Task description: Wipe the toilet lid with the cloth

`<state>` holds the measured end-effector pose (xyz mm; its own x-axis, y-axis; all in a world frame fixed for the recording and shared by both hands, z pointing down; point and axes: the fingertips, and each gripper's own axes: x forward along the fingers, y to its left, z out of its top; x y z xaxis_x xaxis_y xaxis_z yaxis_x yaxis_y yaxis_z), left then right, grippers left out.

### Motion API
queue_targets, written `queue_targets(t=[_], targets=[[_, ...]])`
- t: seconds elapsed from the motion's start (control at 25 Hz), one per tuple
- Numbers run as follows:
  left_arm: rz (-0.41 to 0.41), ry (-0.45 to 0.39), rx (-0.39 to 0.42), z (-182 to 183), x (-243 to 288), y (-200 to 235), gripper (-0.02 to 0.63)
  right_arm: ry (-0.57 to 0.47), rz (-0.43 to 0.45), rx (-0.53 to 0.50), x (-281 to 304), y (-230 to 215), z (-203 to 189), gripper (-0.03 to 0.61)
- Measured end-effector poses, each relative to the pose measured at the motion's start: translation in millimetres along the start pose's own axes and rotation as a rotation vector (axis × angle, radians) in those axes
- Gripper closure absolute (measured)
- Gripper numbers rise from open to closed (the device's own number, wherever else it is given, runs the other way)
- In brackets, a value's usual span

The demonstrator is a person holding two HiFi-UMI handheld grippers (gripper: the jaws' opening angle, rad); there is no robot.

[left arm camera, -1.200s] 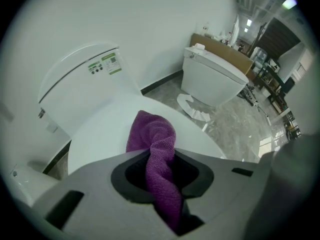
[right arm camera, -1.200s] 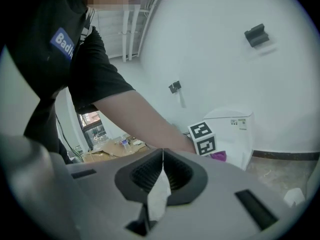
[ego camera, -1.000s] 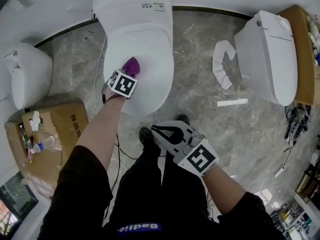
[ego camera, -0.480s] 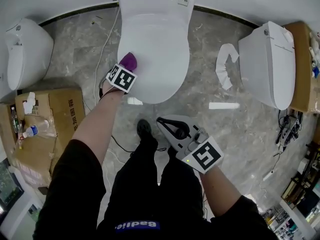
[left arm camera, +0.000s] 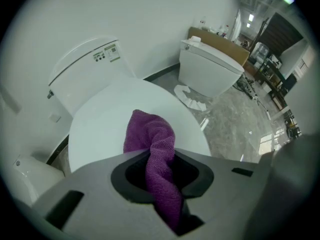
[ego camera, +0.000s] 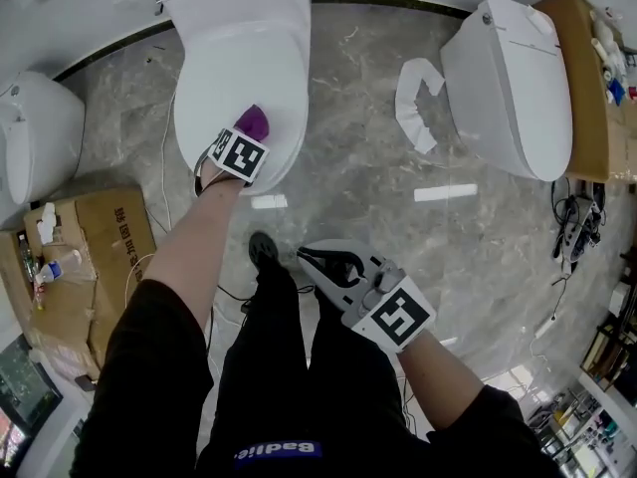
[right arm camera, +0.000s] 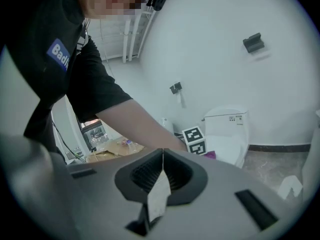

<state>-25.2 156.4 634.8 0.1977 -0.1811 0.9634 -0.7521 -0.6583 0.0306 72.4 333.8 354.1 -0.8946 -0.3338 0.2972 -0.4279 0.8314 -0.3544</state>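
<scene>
Your left gripper (ego camera: 246, 133) has its jaws pinched on the purple cloth (left arm camera: 150, 134). The cloth bunches out ahead of them and rests on the closed toilet lid (ego camera: 239, 68).

Over the last second the cloth has travelled. It goes out to the lid's left edge, then comes back in, and now sits toward the front of the lid, a little right of where the stroke turned. That reads as one sideways pass across the front half, so the wiping looks under way rather than done. The rear of the lid, up by the tank, shows no sign of your cloth reaching it in this stretch. Judging by where you are, that area is probably what is left.

Your right gripper (ego camera: 323, 260) hangs low by your legs, well apart from the toilet. Its jaws are pressed together and take no part in the wiping.
</scene>
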Motion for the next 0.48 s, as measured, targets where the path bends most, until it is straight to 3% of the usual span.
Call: queue_targets(t=[0.24,0.48], targets=[[-0.059,-0.017,0.072,40.0,21.6,-93.9,0.526,-0.003,-0.043,0.033,-60.0,-19.6,-25.8,0.549],[-0.034,-0.06,0.055,16.2,12.4,-105.9,0.526,-0.011,-0.043,0.006,-69.5,-9.0,-24.8,0.549]])
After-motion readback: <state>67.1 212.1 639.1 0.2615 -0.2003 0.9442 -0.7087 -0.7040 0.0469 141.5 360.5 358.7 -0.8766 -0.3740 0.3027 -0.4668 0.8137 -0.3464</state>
